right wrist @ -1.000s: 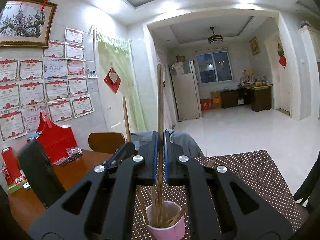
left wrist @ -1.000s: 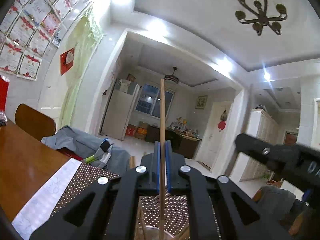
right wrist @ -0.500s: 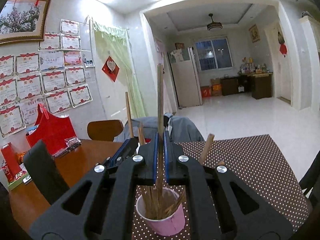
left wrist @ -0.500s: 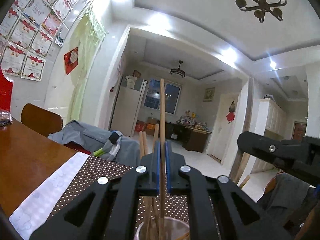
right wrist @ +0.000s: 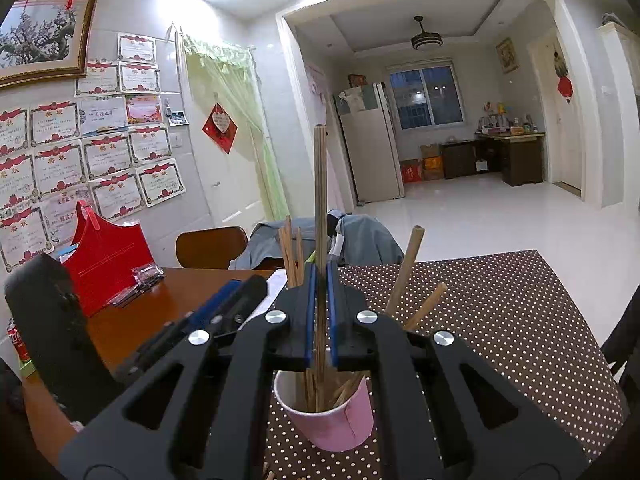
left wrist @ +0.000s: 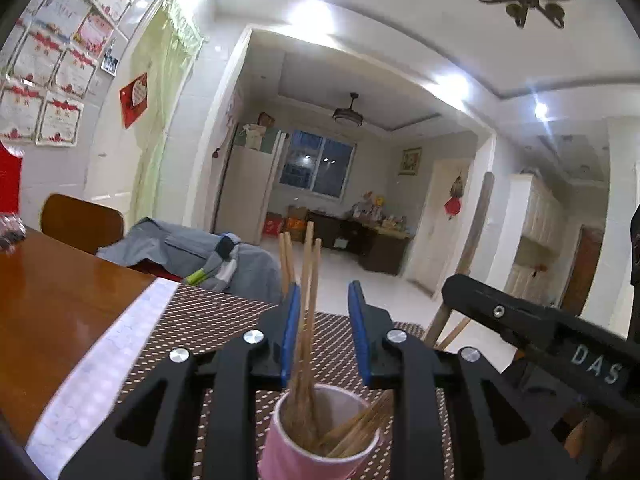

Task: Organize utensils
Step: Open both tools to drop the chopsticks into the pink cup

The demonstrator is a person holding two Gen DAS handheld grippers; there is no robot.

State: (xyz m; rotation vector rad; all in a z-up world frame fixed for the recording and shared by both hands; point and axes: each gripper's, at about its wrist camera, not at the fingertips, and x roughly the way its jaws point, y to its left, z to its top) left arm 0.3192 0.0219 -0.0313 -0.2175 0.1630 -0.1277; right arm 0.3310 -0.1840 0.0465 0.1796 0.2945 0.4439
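A pink paper cup [left wrist: 296, 454] holding several wooden chopsticks [left wrist: 308, 280] stands on the dotted mat just below my left gripper [left wrist: 324, 322]. Its jaws are opening; the upright sticks rise between them, close to the left blue pad, and are not pinched. My right gripper [right wrist: 320, 304] is shut on one upright chopstick [right wrist: 320, 200] whose lower end reaches into the same cup [right wrist: 340, 420]. Other sticks lean out to the cup's right. Each gripper shows in the other's view: the right gripper [left wrist: 536, 332] and the left gripper [right wrist: 224, 308].
The cup stands on a brown dotted placemat [right wrist: 500, 320] over a wooden table [left wrist: 52, 300]. A red bag [right wrist: 104, 256], a black object [right wrist: 52, 320] and a red can [right wrist: 16, 344] stand at the left. A chair with grey clothing [left wrist: 180, 248] is behind the table.
The left jaws have parted and let their chopstick go; it has dropped in among the others in the cup. Both grippers have sunk towards the cup. The right still grips its stick.
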